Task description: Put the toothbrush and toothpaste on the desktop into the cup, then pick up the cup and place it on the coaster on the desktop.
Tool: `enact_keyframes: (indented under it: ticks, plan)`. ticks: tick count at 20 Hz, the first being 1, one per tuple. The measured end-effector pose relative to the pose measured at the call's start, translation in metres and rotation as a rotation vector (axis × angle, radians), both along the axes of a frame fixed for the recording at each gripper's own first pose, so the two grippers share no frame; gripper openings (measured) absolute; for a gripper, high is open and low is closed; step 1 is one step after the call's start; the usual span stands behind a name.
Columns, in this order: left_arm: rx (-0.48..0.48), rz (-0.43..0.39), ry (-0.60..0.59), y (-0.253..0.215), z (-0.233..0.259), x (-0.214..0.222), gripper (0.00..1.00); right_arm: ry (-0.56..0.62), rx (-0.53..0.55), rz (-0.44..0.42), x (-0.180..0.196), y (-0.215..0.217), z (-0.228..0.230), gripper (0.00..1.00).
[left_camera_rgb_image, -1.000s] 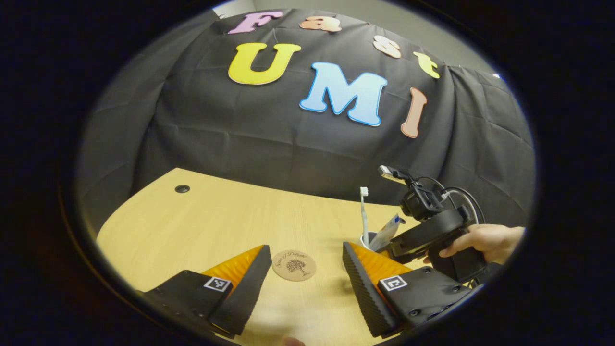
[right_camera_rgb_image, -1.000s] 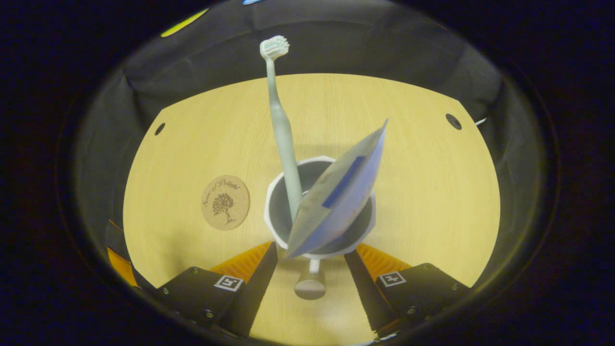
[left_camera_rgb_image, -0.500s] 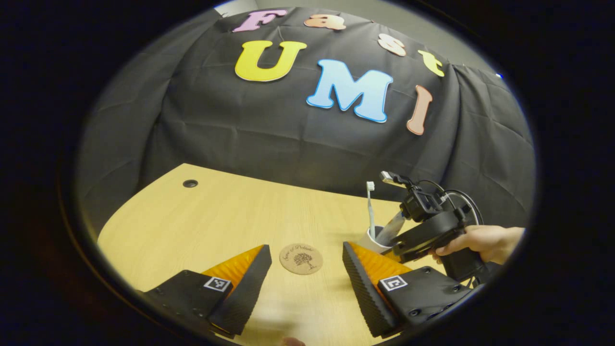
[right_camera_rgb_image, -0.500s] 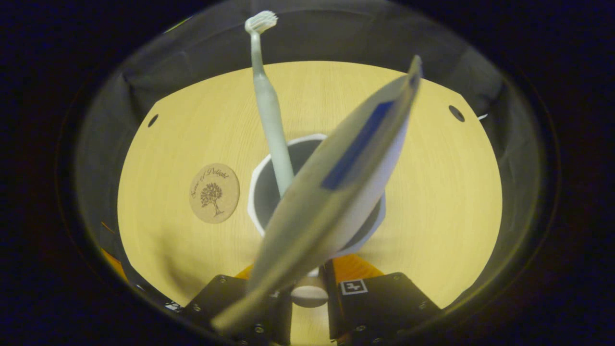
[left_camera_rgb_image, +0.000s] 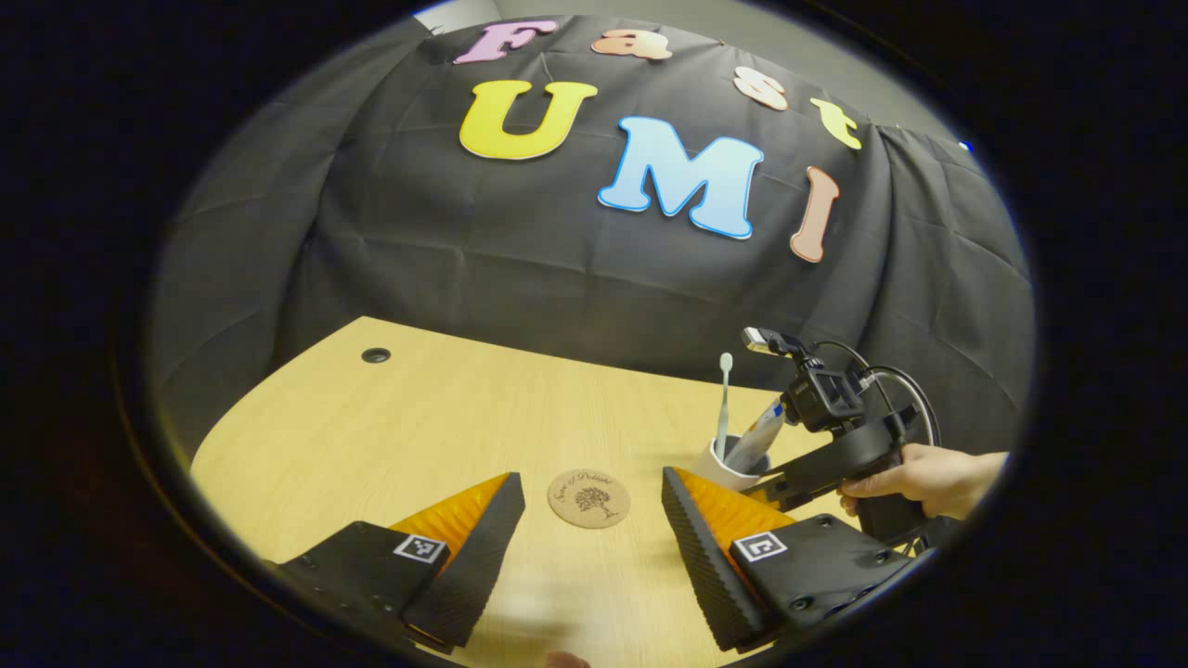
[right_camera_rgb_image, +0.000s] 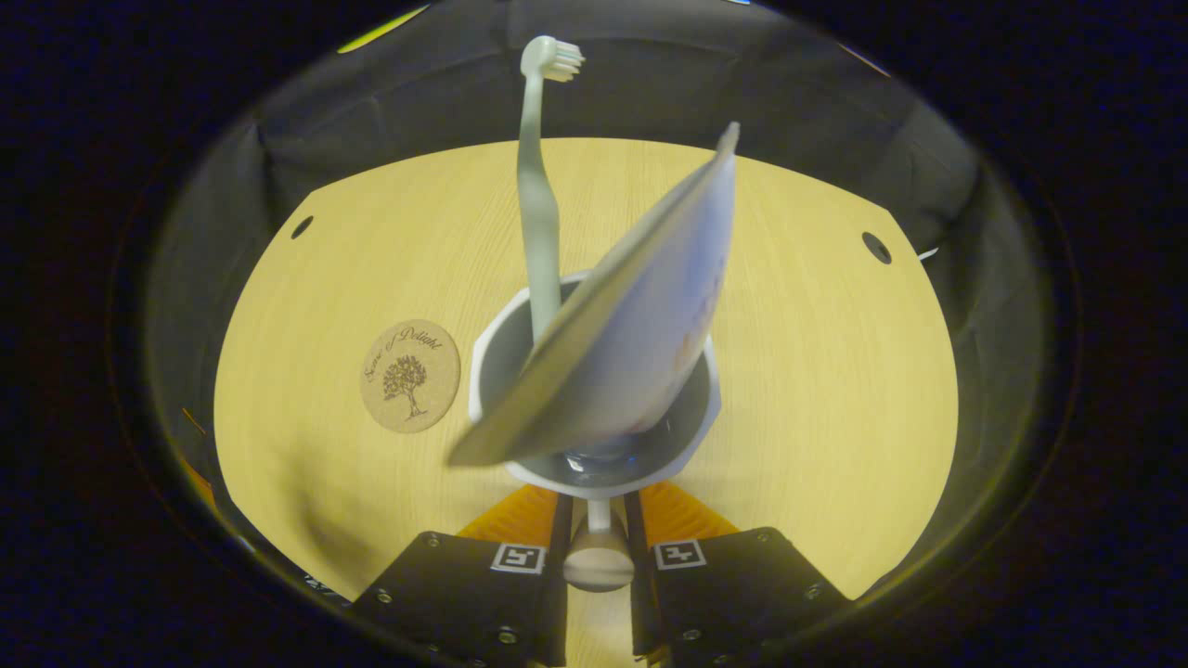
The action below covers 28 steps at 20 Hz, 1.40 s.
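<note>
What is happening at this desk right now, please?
A person works with two handheld grippers. The right gripper is closed on the handle of a white cup that already holds the toothbrush and the toothpaste. The coaster lies bare beside the cup. The left gripper waits open above the desk.

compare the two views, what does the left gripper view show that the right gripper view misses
The left gripper view gives the hand holding the right gripper from outside, and the open left gripper low over the desk. The right gripper view gives the cup's inside and the right gripper shut on the cup's handle. Both show the cup, standing beside the coaster, with the toothbrush and toothpaste in it.
</note>
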<state>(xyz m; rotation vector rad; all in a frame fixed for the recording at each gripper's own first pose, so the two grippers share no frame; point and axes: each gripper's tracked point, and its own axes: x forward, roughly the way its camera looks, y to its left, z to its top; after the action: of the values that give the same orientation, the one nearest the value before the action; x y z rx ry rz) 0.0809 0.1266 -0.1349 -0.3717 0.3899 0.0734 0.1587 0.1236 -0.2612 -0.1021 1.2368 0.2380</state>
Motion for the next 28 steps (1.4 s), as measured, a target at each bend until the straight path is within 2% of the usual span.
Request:
enact_keyframes:
  ticks: [1,4,7,8,9,12,13,14,15,16,28]
  plan:
    - [0.000,0.004,0.003,0.002,-0.002,-0.001,0.96,-0.005,0.006,-0.001,0.000,0.001,0.003,0.25]
    - [-0.004,0.015,0.010,0.007,-0.004,-0.005,0.94,-0.017,0.016,0.008,-0.002,0.007,0.004,0.25]
    - [-0.008,0.031,0.013,0.014,-0.005,-0.011,0.96,-0.039,0.023,0.027,-0.002,0.018,0.009,0.25]
    - [-0.011,0.036,0.014,0.016,-0.006,-0.012,0.94,-0.040,0.024,0.037,-0.003,0.022,0.008,0.25]
    - [-0.013,0.041,0.015,0.017,-0.006,-0.014,0.96,-0.042,0.024,0.046,-0.003,0.027,0.008,0.29]
    - [-0.015,0.055,0.016,0.023,-0.006,-0.020,0.96,-0.049,0.025,0.068,-0.005,0.036,0.012,0.29]
    - [-0.017,0.060,0.015,0.026,-0.006,-0.022,0.96,-0.053,0.028,0.076,-0.005,0.040,0.016,0.25]
    - [-0.017,0.066,0.015,0.028,-0.006,-0.025,0.96,-0.056,0.030,0.088,-0.006,0.045,0.018,0.29]
    - [-0.016,0.072,0.018,0.031,-0.006,-0.027,0.96,-0.059,0.031,0.100,-0.006,0.050,0.019,0.22]
    - [-0.018,0.077,0.019,0.033,-0.008,-0.030,0.96,-0.060,0.031,0.112,-0.007,0.056,0.020,0.25]
    - [-0.006,0.115,0.021,0.064,-0.003,-0.056,0.96,-0.026,0.052,0.196,-0.006,0.119,0.013,0.25]
